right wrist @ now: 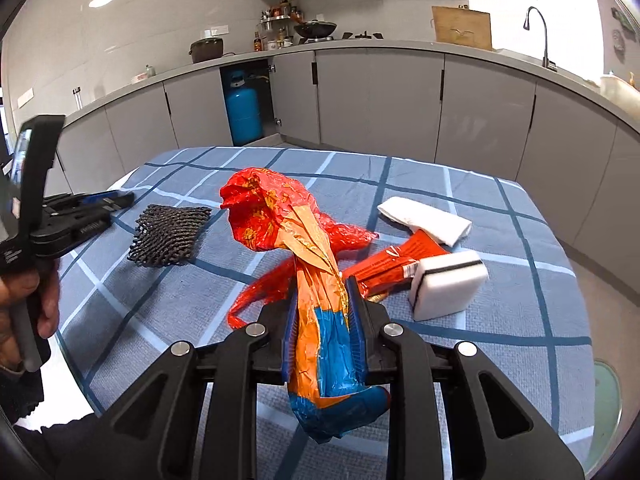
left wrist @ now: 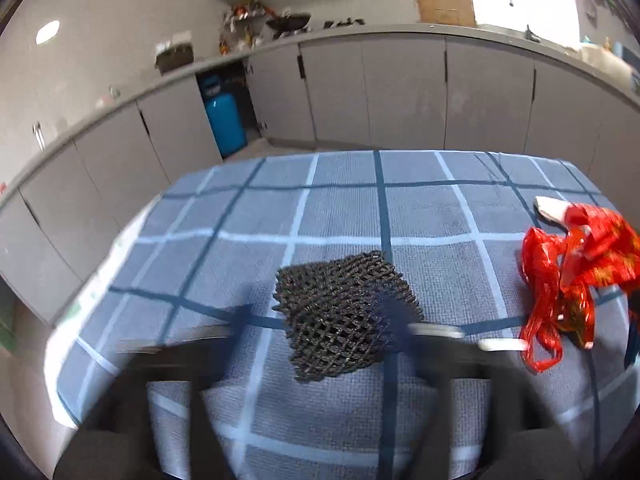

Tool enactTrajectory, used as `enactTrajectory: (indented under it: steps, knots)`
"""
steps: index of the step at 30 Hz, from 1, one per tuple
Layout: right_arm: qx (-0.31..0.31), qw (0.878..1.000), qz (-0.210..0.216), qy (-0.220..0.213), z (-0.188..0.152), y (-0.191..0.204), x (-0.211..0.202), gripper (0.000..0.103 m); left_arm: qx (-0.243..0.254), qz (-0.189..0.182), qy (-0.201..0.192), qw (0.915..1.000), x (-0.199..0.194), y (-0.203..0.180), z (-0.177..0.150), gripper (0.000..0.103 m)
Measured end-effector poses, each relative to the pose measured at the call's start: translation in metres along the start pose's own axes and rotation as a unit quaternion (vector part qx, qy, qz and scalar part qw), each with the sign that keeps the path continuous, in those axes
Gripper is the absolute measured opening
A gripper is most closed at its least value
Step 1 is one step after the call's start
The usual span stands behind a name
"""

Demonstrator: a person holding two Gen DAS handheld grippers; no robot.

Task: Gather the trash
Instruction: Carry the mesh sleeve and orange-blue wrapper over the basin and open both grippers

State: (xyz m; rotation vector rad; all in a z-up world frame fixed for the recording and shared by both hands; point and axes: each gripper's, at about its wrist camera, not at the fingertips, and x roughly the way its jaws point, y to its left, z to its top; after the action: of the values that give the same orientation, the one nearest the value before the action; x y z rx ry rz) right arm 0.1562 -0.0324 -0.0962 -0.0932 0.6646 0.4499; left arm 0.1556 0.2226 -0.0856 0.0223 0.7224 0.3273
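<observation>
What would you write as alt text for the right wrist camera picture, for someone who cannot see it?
The right gripper is shut on a crumpled orange, red and blue plastic bag above a blue checked tablecloth. Beside it lie a white sponge, a red wrapper and a folded white tissue, with a black mesh net left, near the left gripper.

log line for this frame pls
right hand-held gripper: shut on orange-blue wrapper | left hand-held gripper: near black mesh, state unclear | red bag: on table
</observation>
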Motion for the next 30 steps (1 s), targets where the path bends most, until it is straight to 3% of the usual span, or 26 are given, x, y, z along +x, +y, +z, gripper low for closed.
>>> enactTrajectory:
  steps: [4, 9, 10, 11, 13, 14, 15, 18, 24, 30]
  knots:
    - [0.004, 1.000, -0.002, 0.003, -0.002, -0.004, 0.002, 0.024, 0.013, 0.005, 0.007, 0.9999, 0.018, -0.009, 0.000, 0.086]
    - [0.004, 1.000, -0.001, 0.010, -0.003, -0.005, 0.009, 0.024, 0.011, -0.007, 0.054, 0.9985, 0.058, -0.018, -0.005, 0.085]
    - [0.004, 1.000, -0.001, 0.011, -0.004, -0.005, 0.009, 0.024, 0.010, -0.008, 0.066, 0.9977, 0.067, -0.019, -0.007, 0.079]
    - [0.004, 1.000, -0.001, 0.013, -0.004, -0.005, 0.010, 0.024, 0.008, -0.012, 0.083, 0.9964, 0.076, -0.020, -0.010, 0.053]
    - [0.006, 1.000, -0.001, 0.014, -0.004, -0.006, 0.012, 0.024, -0.002, -0.040, 0.088, 0.9953, 0.078, -0.019, -0.012, 0.035]
    - [0.007, 1.000, -0.001, 0.013, -0.004, -0.007, 0.012, 0.024, 0.006, -0.038, 0.088, 0.9954, 0.077, -0.021, -0.012, 0.015]
    - [0.009, 1.000, 0.000, 0.012, -0.003, -0.008, 0.013, 0.024, 0.022, -0.029, 0.084, 0.9958, 0.074, -0.026, -0.011, 0.008]
    - [0.009, 1.000, 0.003, 0.005, 0.000, -0.008, 0.011, 0.024, 0.023, -0.036, 0.076, 0.9962, 0.061, -0.025, -0.008, 0.007]
    - [0.023, 1.000, -0.001, -0.021, 0.004, -0.022, -0.008, 0.024, 0.047, -0.043, 0.020, 0.9978, 0.011, -0.036, 0.016, 0.007]
    - [0.060, 0.996, -0.033, -0.048, 0.002, -0.060, -0.040, 0.024, 0.077, -0.080, -0.021, 0.9937, -0.025, -0.082, 0.042, 0.007]
